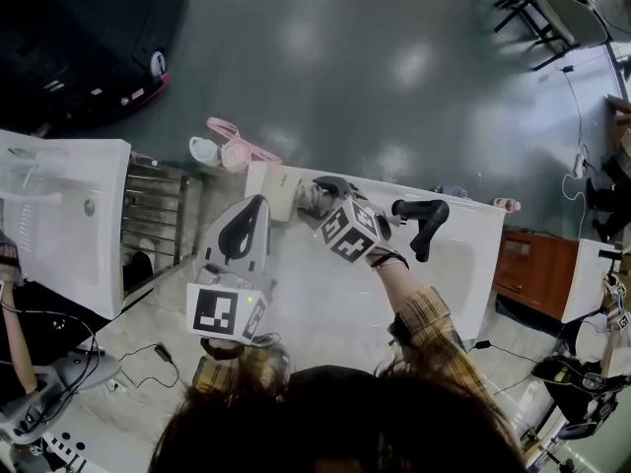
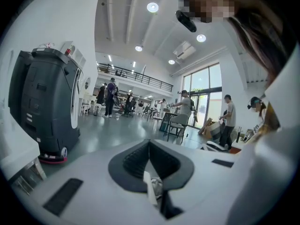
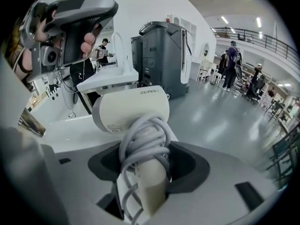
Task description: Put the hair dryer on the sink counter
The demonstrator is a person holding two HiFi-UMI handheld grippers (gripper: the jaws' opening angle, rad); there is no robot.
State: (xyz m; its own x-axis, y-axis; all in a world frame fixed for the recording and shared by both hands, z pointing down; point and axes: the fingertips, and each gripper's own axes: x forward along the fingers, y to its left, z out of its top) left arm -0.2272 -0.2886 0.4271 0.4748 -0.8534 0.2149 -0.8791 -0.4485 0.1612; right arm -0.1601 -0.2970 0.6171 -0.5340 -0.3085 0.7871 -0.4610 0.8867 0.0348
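A cream hair dryer (image 3: 133, 110) with a grey cord (image 3: 145, 139) wound round its handle sits clamped in my right gripper (image 3: 146, 150). In the head view the hair dryer (image 1: 285, 194) hangs over the far left corner of the white sink counter (image 1: 325, 304), with my right gripper (image 1: 321, 198) shut on it. A black faucet (image 1: 422, 223) stands at the counter's far right. My left gripper (image 1: 252, 208) hovers just left of the dryer; its jaws meet with nothing held (image 2: 149, 146).
A black cleaning machine (image 1: 89, 28) stands on the grey floor at upper left. A white basin unit (image 1: 59, 205) is at the left, a pink item (image 1: 232, 148) lies beyond the counter, and a brown cabinet (image 1: 537, 259) stands at the right. Several people are in the far hall.
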